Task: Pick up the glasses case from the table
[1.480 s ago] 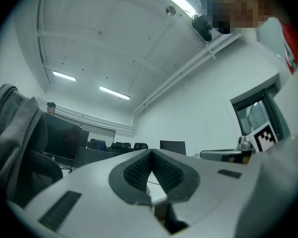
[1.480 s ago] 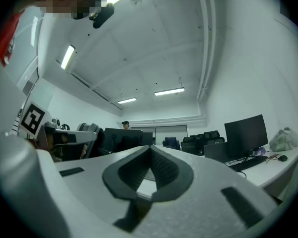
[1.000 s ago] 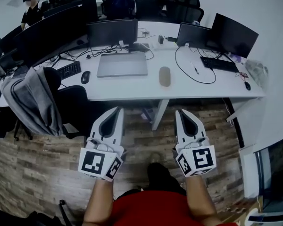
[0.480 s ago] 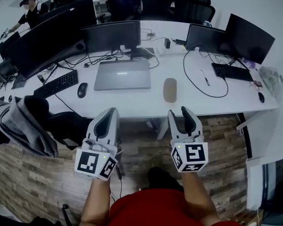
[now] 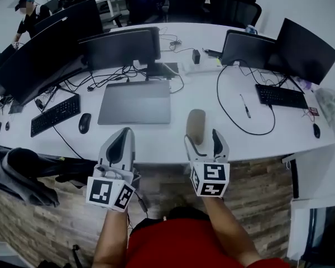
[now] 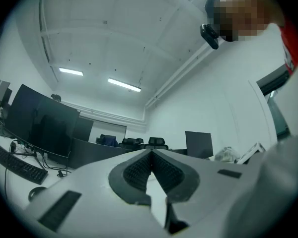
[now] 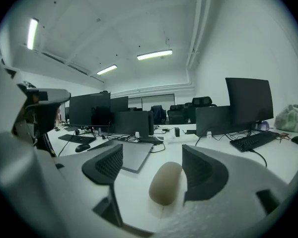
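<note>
The glasses case is a beige oval pod lying on the white table, near its front edge. My right gripper hovers at that edge with its jaws opening. In the right gripper view the case lies in the gap between the two jaws, nearer the right one, and neither pad touches it. My left gripper is held beside it to the left, over the table edge. Its jaws are shut on nothing, and the pads meet in the left gripper view.
A closed grey laptop lies left of the case, with a mouse and keyboard further left. Monitors line the back. A looped cable, pen and second keyboard lie right. A chair with a grey jacket stands lower left.
Both grippers have moved forward from over the floor to the table's front edge. The right jaws, shut a second ago, have spread apart with the case now between them.
</note>
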Tool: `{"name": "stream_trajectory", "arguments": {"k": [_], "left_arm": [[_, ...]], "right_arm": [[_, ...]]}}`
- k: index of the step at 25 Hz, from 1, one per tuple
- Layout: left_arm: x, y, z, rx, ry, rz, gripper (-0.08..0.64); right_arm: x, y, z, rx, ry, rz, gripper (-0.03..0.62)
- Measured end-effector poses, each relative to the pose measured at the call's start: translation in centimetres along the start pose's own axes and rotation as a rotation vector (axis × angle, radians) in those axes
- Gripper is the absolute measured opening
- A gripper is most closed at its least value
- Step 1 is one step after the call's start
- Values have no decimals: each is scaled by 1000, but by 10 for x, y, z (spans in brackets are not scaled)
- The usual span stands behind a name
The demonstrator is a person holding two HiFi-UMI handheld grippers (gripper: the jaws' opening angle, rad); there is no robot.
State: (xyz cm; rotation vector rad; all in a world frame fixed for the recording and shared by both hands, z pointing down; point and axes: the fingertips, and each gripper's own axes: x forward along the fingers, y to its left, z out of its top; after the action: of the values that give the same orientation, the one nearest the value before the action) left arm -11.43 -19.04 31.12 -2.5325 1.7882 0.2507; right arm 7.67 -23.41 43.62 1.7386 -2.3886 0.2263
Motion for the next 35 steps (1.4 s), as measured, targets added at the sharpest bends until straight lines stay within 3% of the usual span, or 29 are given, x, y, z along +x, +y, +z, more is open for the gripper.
{"name": "stream_trajectory", "arguments": {"k": [13,24,30,35], "left_arm": [[79,26,-41,-18,77,-28,9],[108,45,-64,-50,124,-82,9],[114,53,-68,-59,126,-85,9],[115,58,-71,-65,133,-84,9]], "right_arm": [[104,-34,-74,11,269,-65,417],[148,-43,-132,93,471,-148,466],[153,-43,-156,100,546,-154,466],[156,-42,-156,94,551,-150,449]]}}
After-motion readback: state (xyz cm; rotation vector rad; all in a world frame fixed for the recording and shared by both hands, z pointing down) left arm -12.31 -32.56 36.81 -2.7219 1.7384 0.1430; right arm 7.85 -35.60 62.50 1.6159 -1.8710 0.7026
